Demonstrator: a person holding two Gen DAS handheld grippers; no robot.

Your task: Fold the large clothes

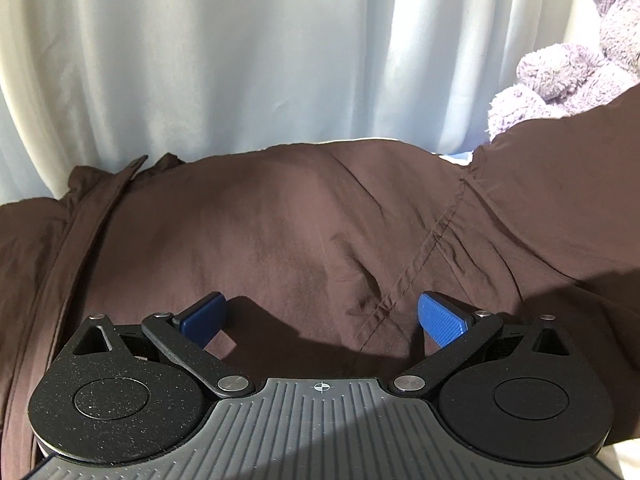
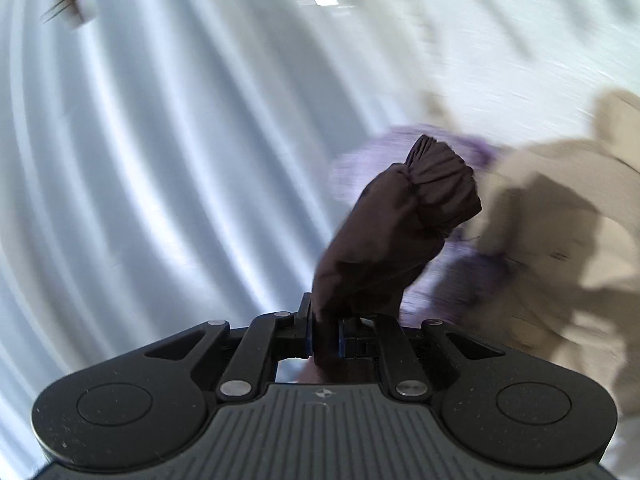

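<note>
1. Left wrist view: the left hand-held gripper [image 1: 320,316] has its blue pads [image 1: 442,320] spread wide and grips nothing. The brown jacket [image 1: 280,232] lies spread directly under and ahead of it, its stitched seam [image 1: 416,264] running diagonally between the pads towards the right one. A sleeve portion rises off at the right edge, in front of a purple plush toy [image 1: 560,80]; a pale curtain [image 1: 240,48] hangs behind.

2. Risk here, as I judge it: the body panel is puffed and creased, so closing on it could pinch only the top layer or drag a wrinkle into the fold. With nothing pinning the cloth, a pull on the sleeve may shift the whole garment.

3. Right wrist view: the right hand-held gripper [image 2: 325,336] is closed tight on the jacket sleeve [image 2: 384,248], whose gathered cuff [image 2: 444,184] stands up just beyond the fingers, held up in front of the blurred plush toy and a beige garment [image 2: 560,220].

4. Risk here: the background is smeared, suggesting a fast swing. The grip looks to sit below the cuff on bunched fabric, so slick cloth might slide out, or the sleeve might land twisted or brush the beige garment.
</note>
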